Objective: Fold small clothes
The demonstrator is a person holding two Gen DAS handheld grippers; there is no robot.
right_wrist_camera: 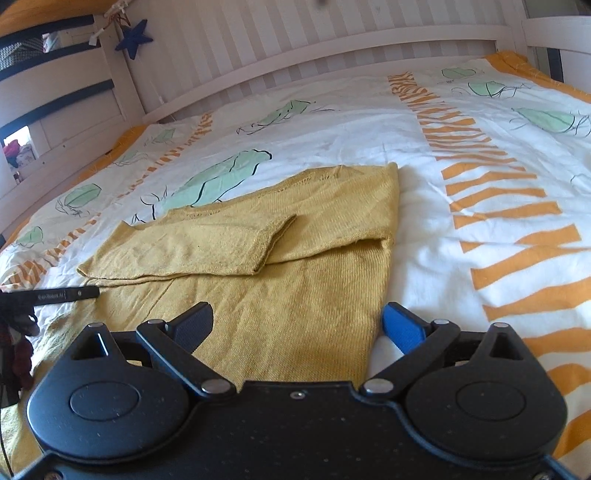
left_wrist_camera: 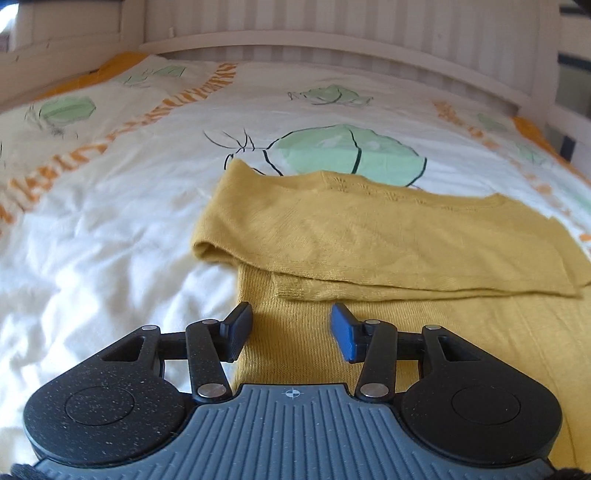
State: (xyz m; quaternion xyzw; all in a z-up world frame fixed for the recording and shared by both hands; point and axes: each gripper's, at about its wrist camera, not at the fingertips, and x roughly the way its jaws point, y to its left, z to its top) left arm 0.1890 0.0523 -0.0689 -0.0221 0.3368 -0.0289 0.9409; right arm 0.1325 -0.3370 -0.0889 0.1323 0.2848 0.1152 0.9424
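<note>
A mustard-yellow knit sweater (left_wrist_camera: 388, 236) lies flat on the bed, its sleeves folded across the body. It also shows in the right wrist view (right_wrist_camera: 295, 280). My left gripper (left_wrist_camera: 291, 328) is open and empty, low over the sweater's near left edge. My right gripper (right_wrist_camera: 299, 325) is open wide and empty, straddling the sweater's near right edge. The tip of the left gripper (right_wrist_camera: 70, 293) shows at the left in the right wrist view.
The bed has a white duvet (right_wrist_camera: 424, 229) with orange stripes and green prints. A white slatted bed rail (left_wrist_camera: 332, 48) runs along the far side. A blue star (right_wrist_camera: 133, 36) hangs on the bed frame at the far left.
</note>
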